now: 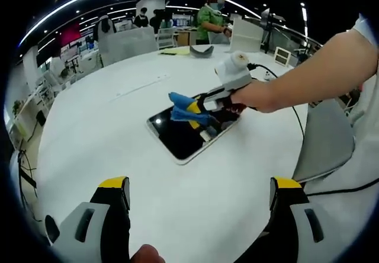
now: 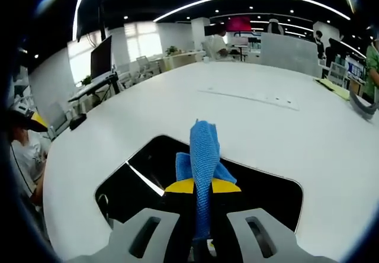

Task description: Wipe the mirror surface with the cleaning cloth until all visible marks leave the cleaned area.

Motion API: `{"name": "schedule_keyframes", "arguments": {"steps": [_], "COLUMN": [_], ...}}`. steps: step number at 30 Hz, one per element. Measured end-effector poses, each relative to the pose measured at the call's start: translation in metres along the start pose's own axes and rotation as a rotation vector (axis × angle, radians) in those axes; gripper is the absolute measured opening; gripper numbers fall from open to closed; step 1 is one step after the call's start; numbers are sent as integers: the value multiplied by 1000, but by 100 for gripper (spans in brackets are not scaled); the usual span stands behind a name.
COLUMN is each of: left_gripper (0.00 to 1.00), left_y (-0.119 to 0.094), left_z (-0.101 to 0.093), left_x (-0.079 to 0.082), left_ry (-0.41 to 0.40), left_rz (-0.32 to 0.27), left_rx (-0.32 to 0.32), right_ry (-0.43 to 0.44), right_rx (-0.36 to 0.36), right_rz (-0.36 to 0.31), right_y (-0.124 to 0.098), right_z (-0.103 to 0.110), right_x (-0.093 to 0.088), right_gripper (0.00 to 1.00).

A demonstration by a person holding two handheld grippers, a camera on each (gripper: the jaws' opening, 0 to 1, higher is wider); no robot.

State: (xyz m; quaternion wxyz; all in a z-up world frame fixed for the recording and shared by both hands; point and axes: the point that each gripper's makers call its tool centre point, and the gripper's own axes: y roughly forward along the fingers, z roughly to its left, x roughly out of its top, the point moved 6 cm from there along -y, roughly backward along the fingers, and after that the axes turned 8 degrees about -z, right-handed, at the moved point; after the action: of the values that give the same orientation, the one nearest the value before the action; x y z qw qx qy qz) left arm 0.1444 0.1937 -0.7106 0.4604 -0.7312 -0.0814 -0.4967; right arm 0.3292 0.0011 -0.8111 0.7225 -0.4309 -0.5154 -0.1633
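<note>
One flat rectangular mirror with rounded corners and a pale rim [image 1: 188, 134] lies face up on the round white table [image 1: 118, 156]; its glass reads dark and glossy, reflecting ceiling lights as bright specks. In the left gripper view its long axis runs diagonally, from near left to far right.

The folded blue cleaning cloth [image 2: 203, 156], soft and woven, is clamped between the yellow-tipped jaws of the right gripper [image 2: 202, 186], with its free end projecting forward past the tips. In the right gripper view the cloth hangs directly over the mirror [image 2: 148, 168], close to the glass; whether it actually touches cannot be told. Judged from this, the coming stroke depends on pressing the cloth down and sweeping along the long axis.

The right gripper [image 1: 204, 112] is the nearer tool and sits over the mirror's far half. The left gripper [image 1: 198, 195] is held back over bare table, well apart from the mirror, jaws spread wide and holding nothing.

No marks on the glass can be made out at this resolution.

Office desks and people stand beyond the table.
</note>
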Motion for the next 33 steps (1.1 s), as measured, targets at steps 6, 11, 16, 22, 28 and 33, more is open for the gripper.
{"name": "schedule_keyframes", "arguments": {"steps": [6, 11, 16, 22, 28, 33], "left_gripper": [99, 99, 99, 99, 99, 99], "left_y": [1, 1, 2, 2, 3, 5], "left_z": [3, 3, 2, 0, -1, -6], "left_x": [0, -1, 0, -2, -2, 0], "left_ry": [-2, -1, 4, 12, 16, 22], "left_rz": [3, 4, 3, 11, 9, 4], "left_rx": [0, 3, 1, 1, 2, -1], "right_ry": [8, 6, 2, -5, -11, -17], "right_rx": [-2, -1, 0, -15, -15, -24], "right_rz": [2, 3, 0, -3, 0, -8], "right_y": [4, 4, 4, 4, 4, 4], "right_z": [-2, -2, -2, 0, -1, 0], "right_x": [2, 2, 2, 1, 2, 1], "right_gripper": [3, 3, 3, 3, 3, 3]}}
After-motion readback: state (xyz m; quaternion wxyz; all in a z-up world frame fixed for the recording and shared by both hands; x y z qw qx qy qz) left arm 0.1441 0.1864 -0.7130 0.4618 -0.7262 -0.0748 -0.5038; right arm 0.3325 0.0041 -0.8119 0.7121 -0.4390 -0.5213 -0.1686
